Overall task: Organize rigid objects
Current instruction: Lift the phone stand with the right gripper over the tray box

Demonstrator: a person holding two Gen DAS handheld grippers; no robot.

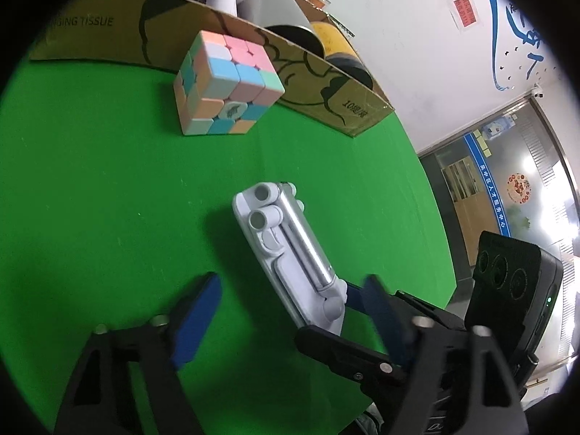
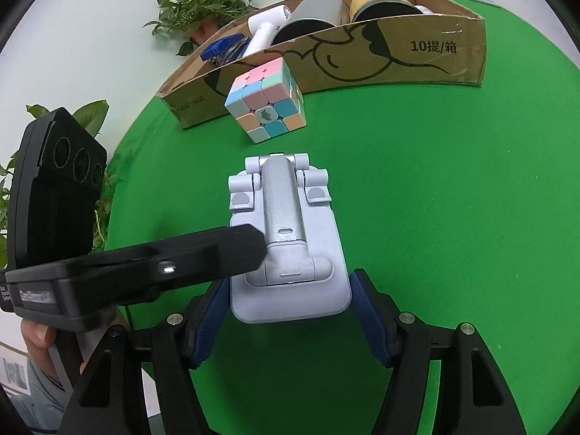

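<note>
- The right gripper point(image 2: 291, 304) sits nearest the right wrist view, its blue pads clamped on the near end of the folded white phone stand point(image 2: 286, 232)
- The stand lies flat on the green table point(image 2: 435, 217), its hinged end pointing toward the pastel puzzle cube point(image 2: 266, 99)
- The left gripper point(image 1: 282, 311) reaches in from the side, jaws parted, one finger point(image 2: 203, 253) over the stand's edge; not gripping it
- The cube stands just in front of the cardboard box point(image 2: 417, 61), which holds rolls of tape point(image 2: 377, 3) and a white hair dryer point(image 2: 268, 29)
</note>
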